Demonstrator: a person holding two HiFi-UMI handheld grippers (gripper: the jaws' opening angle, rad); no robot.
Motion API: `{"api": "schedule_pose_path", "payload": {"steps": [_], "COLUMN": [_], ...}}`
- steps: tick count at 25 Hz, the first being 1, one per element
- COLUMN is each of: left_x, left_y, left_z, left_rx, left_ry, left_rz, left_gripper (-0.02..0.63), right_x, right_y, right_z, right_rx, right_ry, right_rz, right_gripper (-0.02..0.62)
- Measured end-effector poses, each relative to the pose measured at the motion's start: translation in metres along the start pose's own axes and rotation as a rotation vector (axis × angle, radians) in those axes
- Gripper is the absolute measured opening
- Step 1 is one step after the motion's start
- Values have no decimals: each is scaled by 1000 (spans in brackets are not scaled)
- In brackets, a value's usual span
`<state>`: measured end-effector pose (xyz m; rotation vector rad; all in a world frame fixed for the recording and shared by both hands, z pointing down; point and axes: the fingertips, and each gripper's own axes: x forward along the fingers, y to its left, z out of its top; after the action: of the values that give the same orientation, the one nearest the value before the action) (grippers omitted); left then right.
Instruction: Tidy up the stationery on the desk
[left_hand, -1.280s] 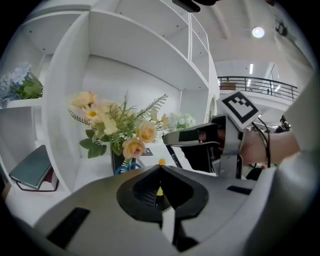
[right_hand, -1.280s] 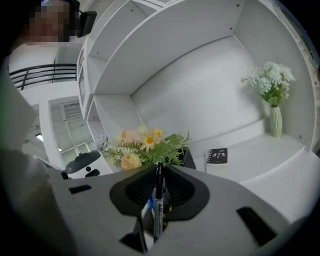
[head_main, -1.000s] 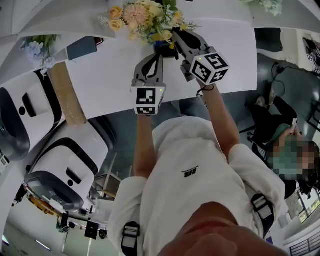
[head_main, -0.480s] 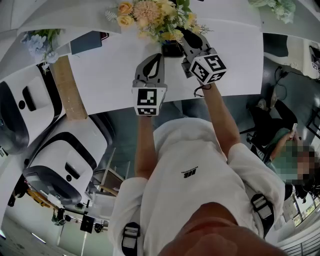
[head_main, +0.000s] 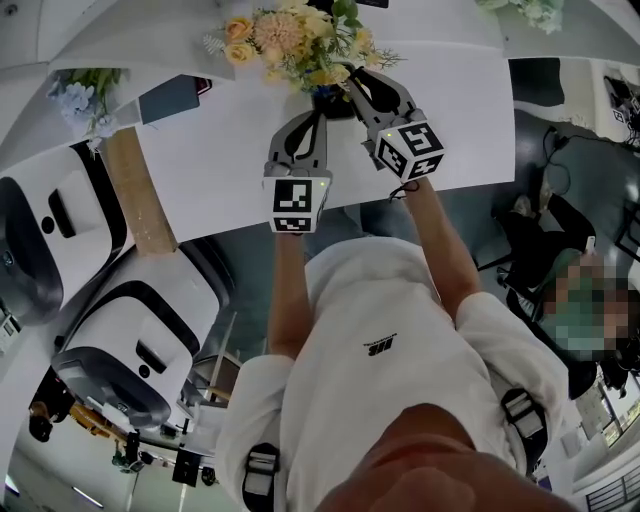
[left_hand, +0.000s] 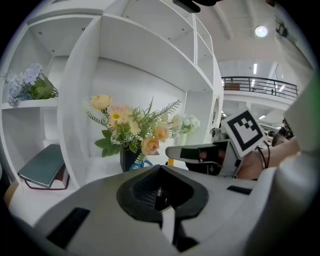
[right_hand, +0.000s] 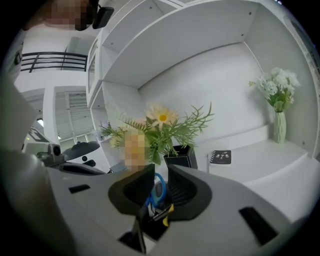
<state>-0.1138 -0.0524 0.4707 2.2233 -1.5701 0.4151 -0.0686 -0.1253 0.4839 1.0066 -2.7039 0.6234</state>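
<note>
The right gripper (right_hand: 156, 172) is clamped narrowly on the scissors (right_hand: 158, 190). Their glossy blue plastic loop handle points away from it, long axis along the jaws, toward a square black holder (right_hand: 180, 156) of flowers (right_hand: 162, 125) at the tabletop's (head_main: 220, 150) far edge. The left gripper (left_hand: 160, 189) hangs just beside, jaws together on nothing.

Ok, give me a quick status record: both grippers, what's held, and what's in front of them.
left gripper: jaws together, nothing between them
right gripper: closed on what looks like blue-handled scissors
surface below: white desk
straight ahead: black vase with flowers, close in front of both grippers
other items: small dark notebook to the right of the vase; teal book lying in the left shelf bay
</note>
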Motion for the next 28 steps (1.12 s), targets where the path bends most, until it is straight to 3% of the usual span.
{"api": "schedule_pose_path", "payload": {"steps": [8,15,28], "left_x": [-9,-27,-60], "left_y": [-7,-12,-9], "left_z": [11,8,8], "left_rx": [47,52,42], "left_ry": [-16,-21,-49], "left_rz": [-37,-57,-53], "left_gripper": [0,0,0], "right_x": [-41,-69,-93], "right_y": [17,39,60], "right_z": [-5,-16,-25], "right_rx": [-44,-91,-101], "right_ry": [28,72,99], "right_rz": [-26,-44,-57], "right_gripper": [48,14,9]}}
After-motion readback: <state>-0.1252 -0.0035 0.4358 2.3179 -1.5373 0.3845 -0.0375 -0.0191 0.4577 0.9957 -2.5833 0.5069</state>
